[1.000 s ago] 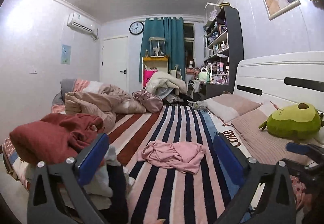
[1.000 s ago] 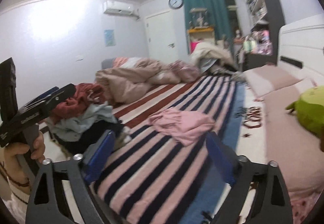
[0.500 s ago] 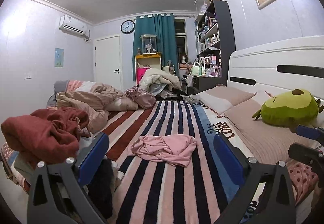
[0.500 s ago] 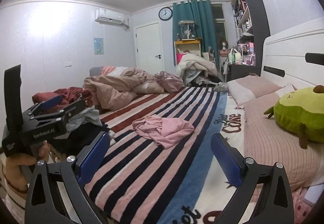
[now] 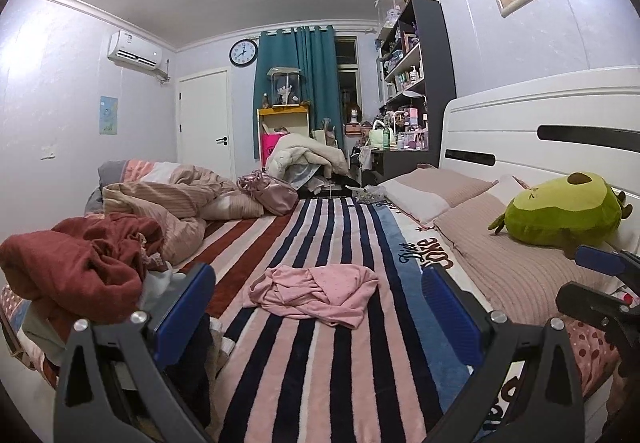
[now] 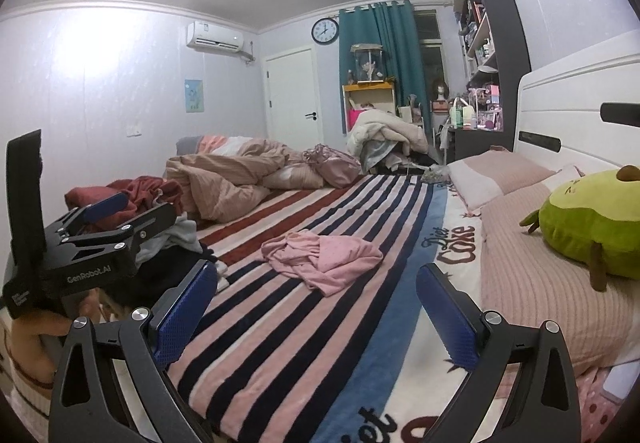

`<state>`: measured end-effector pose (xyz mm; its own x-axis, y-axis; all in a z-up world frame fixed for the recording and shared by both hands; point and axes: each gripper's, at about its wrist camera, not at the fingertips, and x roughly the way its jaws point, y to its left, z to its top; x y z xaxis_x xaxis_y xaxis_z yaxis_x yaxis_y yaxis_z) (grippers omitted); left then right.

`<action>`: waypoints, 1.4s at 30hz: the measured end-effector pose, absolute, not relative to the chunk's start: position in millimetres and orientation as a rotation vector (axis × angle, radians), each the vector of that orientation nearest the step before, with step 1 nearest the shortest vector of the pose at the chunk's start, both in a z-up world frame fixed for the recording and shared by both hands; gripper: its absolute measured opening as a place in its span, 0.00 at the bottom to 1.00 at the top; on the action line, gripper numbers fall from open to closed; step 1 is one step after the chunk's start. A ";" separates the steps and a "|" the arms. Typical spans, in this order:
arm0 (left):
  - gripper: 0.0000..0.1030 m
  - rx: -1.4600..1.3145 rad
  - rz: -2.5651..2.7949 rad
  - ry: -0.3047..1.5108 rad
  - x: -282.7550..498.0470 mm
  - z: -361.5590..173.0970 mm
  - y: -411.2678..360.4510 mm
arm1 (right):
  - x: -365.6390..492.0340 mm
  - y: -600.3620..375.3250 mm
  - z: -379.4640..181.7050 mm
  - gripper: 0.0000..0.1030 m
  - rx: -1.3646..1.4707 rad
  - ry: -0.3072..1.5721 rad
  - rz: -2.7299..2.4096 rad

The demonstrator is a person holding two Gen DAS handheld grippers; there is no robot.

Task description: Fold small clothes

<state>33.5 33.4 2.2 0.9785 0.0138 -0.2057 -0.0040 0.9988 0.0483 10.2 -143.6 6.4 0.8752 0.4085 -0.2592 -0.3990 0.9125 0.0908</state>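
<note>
While both tongs gape wide and empty, a pink garment point(image 5: 316, 293) lies crumpled on the striped blanket point(image 5: 320, 363).

shelf items point(image 5: 404, 77) too small

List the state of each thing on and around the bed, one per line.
Pink garment: crumpled, unfolded, alone on the striped blanket.
Red clothes pile: heaped, unfolded.
Beige duvet: bunched up.
Door: closed.
Curtain: drawn.
Left gripper: open, empty.
Right gripper: open, empty.
</note>
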 end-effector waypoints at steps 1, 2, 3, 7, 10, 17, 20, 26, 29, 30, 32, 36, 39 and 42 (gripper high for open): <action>0.99 0.049 0.008 0.206 33.2 1.9 32.2 | 8.6 -142.0 6.0 0.96 0.033 0.277 0.423; 0.99 0.049 0.008 0.204 33.1 1.7 31.5 | 7.8 -142.4 6.3 0.96 0.030 0.276 0.422; 0.99 0.047 0.006 0.205 33.0 1.5 31.9 | 7.5 -140.8 6.4 0.96 0.030 0.277 0.420; 0.99 0.047 0.006 0.214 35.5 -0.2 31.4 | 6.8 -137.6 8.0 0.96 0.023 0.277 0.420; 0.99 0.045 0.005 0.214 35.6 -0.7 31.4 | 7.2 -137.5 8.5 0.96 0.027 0.277 0.420; 0.99 0.041 -0.007 0.214 37.4 -1.2 29.4 | 7.9 -137.4 8.6 0.96 0.024 0.272 0.414; 0.99 0.042 -0.012 0.210 37.1 -2.3 27.3 | 7.2 -137.2 7.9 0.96 0.027 0.269 0.405; 0.99 0.030 -0.023 0.203 36.2 -3.8 25.4 | 2.7 -136.1 6.5 0.96 0.033 0.271 0.393; 0.99 0.029 -0.020 0.211 37.7 -5.5 25.7 | 1.5 -134.8 6.2 0.96 0.028 0.269 0.392; 0.99 0.028 -0.021 0.212 37.7 -6.0 25.9 | 0.6 -136.8 5.7 0.96 0.028 0.268 0.393; 0.99 0.025 -0.021 0.213 38.1 -6.4 26.5 | -1.3 -136.1 4.8 0.96 0.032 0.263 0.393; 0.99 0.016 -0.023 0.217 39.1 -7.4 27.8 | -1.8 -137.7 3.8 0.96 0.036 0.264 0.392; 0.99 0.014 -0.026 0.218 38.7 -7.4 27.7 | -1.8 -137.5 4.1 0.96 0.036 0.262 0.392; 0.99 0.016 -0.024 0.217 38.8 -7.3 27.7 | -1.7 -137.3 3.5 0.96 0.042 0.264 0.392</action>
